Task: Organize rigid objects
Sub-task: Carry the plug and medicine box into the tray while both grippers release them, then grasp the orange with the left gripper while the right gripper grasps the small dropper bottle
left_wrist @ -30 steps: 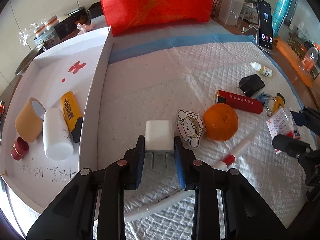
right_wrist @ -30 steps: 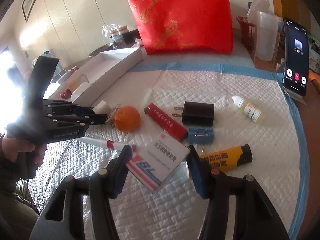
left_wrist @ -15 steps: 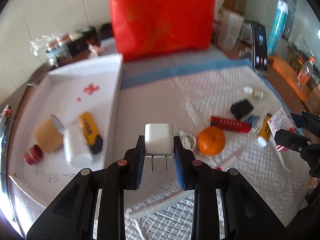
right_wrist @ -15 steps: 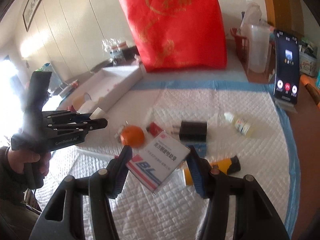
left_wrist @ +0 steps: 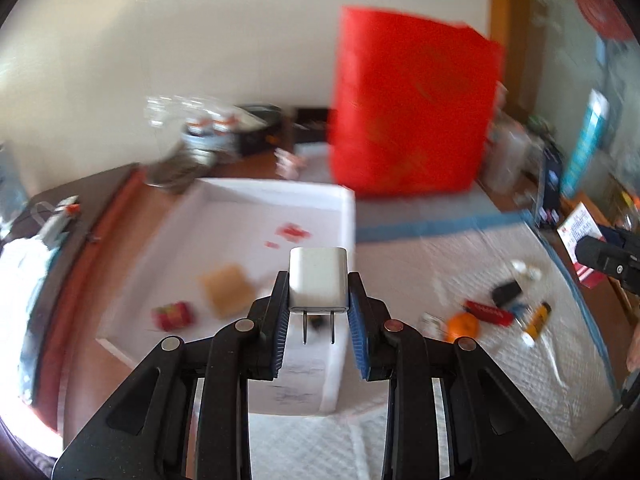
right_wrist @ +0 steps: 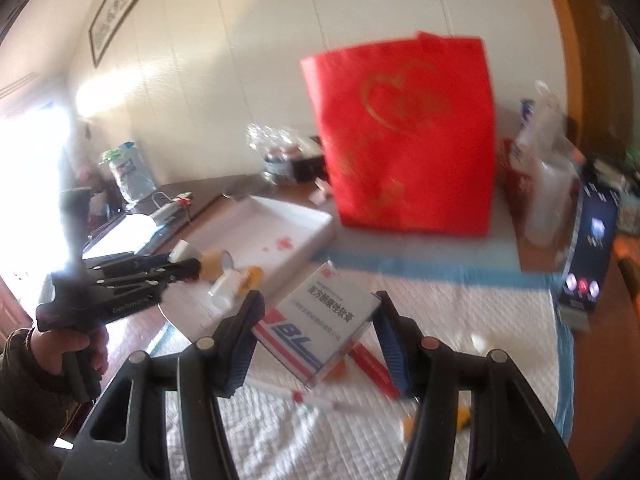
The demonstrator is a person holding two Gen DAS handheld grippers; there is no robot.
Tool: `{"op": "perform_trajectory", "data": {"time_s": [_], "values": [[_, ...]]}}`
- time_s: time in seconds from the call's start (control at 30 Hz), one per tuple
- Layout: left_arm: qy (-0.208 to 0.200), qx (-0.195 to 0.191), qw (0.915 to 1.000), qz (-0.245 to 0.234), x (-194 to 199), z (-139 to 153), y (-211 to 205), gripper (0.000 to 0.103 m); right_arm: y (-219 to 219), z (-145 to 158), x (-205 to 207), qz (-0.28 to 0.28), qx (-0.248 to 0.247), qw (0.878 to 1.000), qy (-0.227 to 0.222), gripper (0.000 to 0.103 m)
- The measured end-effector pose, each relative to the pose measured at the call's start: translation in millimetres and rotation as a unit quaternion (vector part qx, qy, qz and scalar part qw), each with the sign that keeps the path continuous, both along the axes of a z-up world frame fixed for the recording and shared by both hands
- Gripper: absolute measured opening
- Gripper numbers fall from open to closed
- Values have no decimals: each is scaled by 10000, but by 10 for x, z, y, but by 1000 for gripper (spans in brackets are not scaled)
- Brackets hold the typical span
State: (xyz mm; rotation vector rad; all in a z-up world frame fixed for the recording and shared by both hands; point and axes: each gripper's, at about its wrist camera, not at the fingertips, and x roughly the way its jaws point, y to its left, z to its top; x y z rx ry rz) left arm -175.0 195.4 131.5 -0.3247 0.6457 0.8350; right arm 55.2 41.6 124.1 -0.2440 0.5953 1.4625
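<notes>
Left gripper (left_wrist: 319, 314) clamps the white charger (left_wrist: 318, 279) above the tray's (left_wrist: 347, 216) near edge, probably for dropping in, while right gripper (right_wrist: 318, 334) grips the medicine box (right_wrist: 320, 322).

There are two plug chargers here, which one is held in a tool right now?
The white charger, clamped prongs-down in the left tool near the white tray. The black charger lies loose on the quilted pad.

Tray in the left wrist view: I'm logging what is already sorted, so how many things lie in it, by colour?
Tan: 1, tape roll
Red: 1, small blurred item
White: 1, bottle
Yellow: 1, tube
Total: 4 in the tray
</notes>
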Motion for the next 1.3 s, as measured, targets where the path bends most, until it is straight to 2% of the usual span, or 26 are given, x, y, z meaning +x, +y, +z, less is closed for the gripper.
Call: {"op": "perform_trajectory", "data": {"time_s": [0.17, 0.3, 0.43, 0.57, 0.7, 0.8, 0.83, 0.87, 0.9, 0.93, 0.97, 1.03, 1.07, 1.2, 1.3], "values": [[-48, 208, 9967, 781, -597, 195, 333, 26, 335, 153, -195, 367, 112, 9991, 156, 56], [25, -33, 9953, 970, -784, 70, 629, 26, 734, 39, -474, 765, -73, 9961, 427, 56], [194, -364, 9944, 975, -749, -203, 891, 26, 1222, -279, -908, 1233, -565, 9887, 632, 56], [357, -560, 9941, 852, -642, -414, 1066, 26, 1592, -600, -1370, 1494, -1006, 9823, 513, 56], [362, -683, 9943, 740, -552, -526, 1206, 27, 1774, -787, -1531, 1446, -1191, 9812, 457, 56], [387, -610, 9951, 682, -492, -554, 1269, 28, 1774, -827, -1578, 1395, -1207, 9823, 324, 57], [373, -600, 9952, 679, -484, -552, 1291, 30, 1766, -820, -1582, 1350, -1187, 9833, 277, 57], [331, -599, 9954, 676, -491, -550, 1308, 48, 1764, -811, -1575, 1311, -1157, 9843, 234, 62], [226, -598, 9957, 673, -503, -537, 1321, 83, 1732, -795, -1560, 1264, -1117, 9855, 207, 80], [134, -581, 9960, 659, -509, -522, 1319, 96, 1704, -773, -1552, 1205, -1061, 9869, 162, 89], [34, -535, 9965, 646, -522, -507, 1316, 103, 1686, -746, -1536, 1154, -986, 9883, 118, 93], [-85, -421, 9970, 648, -546, -453, 1277, 103, 1557, -659, -1483, 1032, -823, 9912, 42, 94], [-132, -381, 9970, 660, -559, -421, 1250, 103, 1494, -621, -1440, 953, -774, 9924, 32, 103], [-408, -194, 9984, 347, -570, -222, 1014, 103, 978, -350, -1047, 221, -204, 9995, 113, 103], [-518, -78, 9986, -16, -458, -114, 731, 103, 565, -210, -629, -490, 176, 9984, 240, 103]]}}
